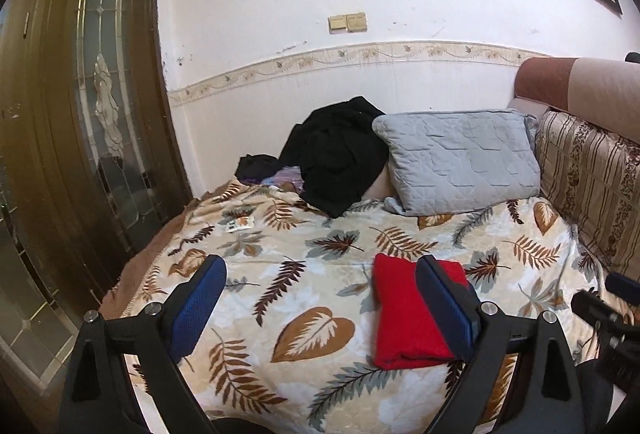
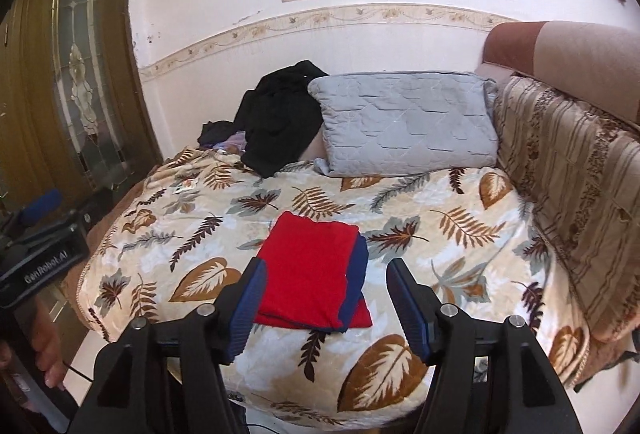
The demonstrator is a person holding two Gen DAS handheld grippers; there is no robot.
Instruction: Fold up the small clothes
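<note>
Red clothes (image 2: 310,270), folded into a neat flat stack, blue edge peeking out on the right side, lying on the leafy bed cover (image 2: 460,226), low in the middle of the right wrist view. Looks done for this piece. Left gripper (image 1: 320,310) jaws wide, holding nothing. Right gripper (image 2: 326,304) jaws wide too, empty, just above the bed. Black clothes (image 1: 340,153) in a messy heap beside the gray pillow (image 1: 460,161), upper middle, maybe next to fold.
</note>
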